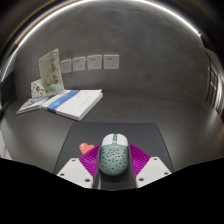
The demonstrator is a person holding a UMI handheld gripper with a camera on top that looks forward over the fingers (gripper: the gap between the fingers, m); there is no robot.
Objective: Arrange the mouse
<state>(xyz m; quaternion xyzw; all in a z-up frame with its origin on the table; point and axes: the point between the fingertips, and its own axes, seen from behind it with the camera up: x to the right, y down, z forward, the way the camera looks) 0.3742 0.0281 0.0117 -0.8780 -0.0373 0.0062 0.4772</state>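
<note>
Clamping the speckled mouse [113, 156] between both pads, tool [113, 172] over dark mat [150, 135], open book [62, 102] beyond, no legible writing.

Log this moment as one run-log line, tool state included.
tool: shut on mouse | mouse: between pads, over dark mat | open book: beyond, on table

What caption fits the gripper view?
Fingers closed on a speckled mouse above a dark mouse pad, open book beyond.
</note>
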